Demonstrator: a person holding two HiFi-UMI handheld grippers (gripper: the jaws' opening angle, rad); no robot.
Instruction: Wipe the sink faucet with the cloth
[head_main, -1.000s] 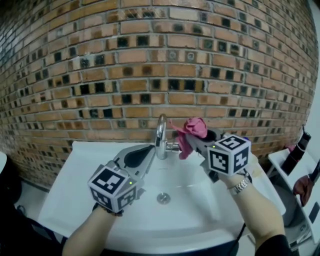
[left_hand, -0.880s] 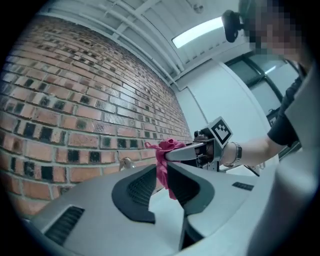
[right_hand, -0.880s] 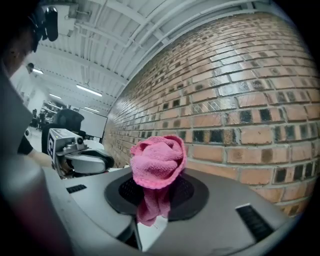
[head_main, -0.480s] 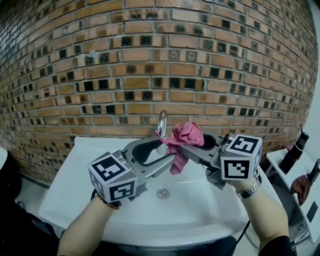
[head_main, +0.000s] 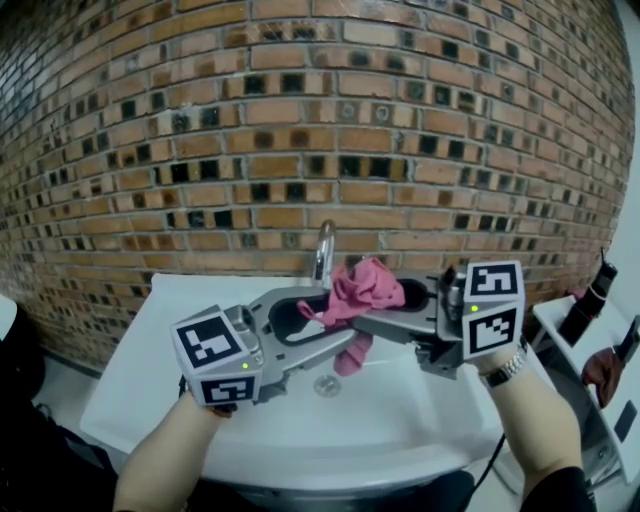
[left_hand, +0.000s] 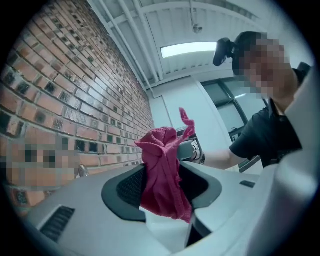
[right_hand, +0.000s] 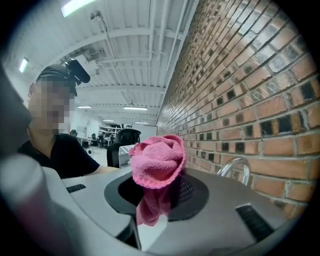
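We hold the cloth (head_main: 358, 290) clamped in the right gripper (head_main: 366, 320), just in front of the faucet (head_main: 323, 252) above the sink (head_main: 400, 425). The left gripper (head_main: 335, 316) has just been closing slightly. Its jaws stand wide apart around the cloth, not pressing it.

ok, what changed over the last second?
Right gripper carried the pink terry cloth leftward, from beside the chrome faucet to in front of it. Left gripper opened wide and has just begun closing, cloth hanging between its jaws, not clamped. Unchanged: right grip on cloth, white sink.
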